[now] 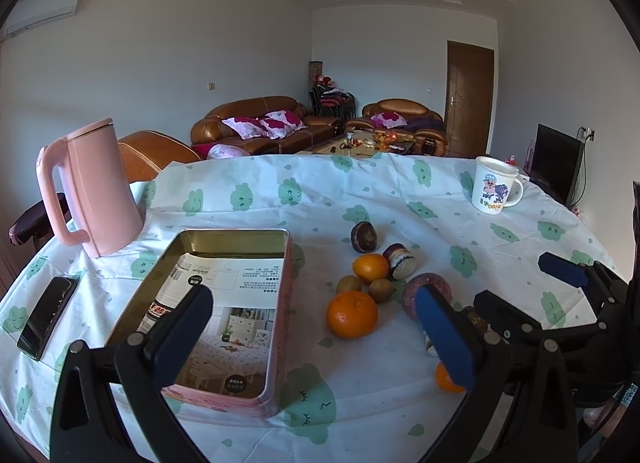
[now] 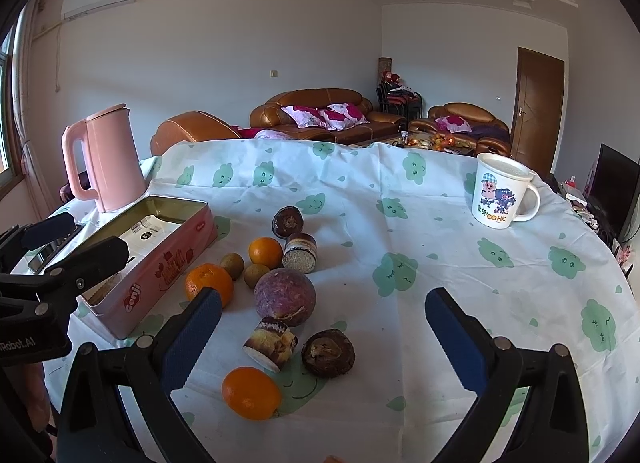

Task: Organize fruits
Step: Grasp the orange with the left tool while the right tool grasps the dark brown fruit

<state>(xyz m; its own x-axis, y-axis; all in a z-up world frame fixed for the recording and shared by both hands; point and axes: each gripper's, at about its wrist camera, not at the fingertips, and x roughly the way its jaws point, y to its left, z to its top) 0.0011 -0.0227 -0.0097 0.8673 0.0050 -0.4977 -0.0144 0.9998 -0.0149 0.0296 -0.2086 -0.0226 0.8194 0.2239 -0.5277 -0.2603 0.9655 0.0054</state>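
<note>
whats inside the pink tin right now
The pink tin holds no fruit, only a printed paper sheet lying on its bottom. The left gripper's finger covers part of the sheet, so that corner cannot be checked.

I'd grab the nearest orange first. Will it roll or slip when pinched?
The nearest orange looks round and lies free on the tablecloth, so a nudge would probably roll it. Its skin seems firm and dimpled, so the right gripper, open now, should hold it.
</note>
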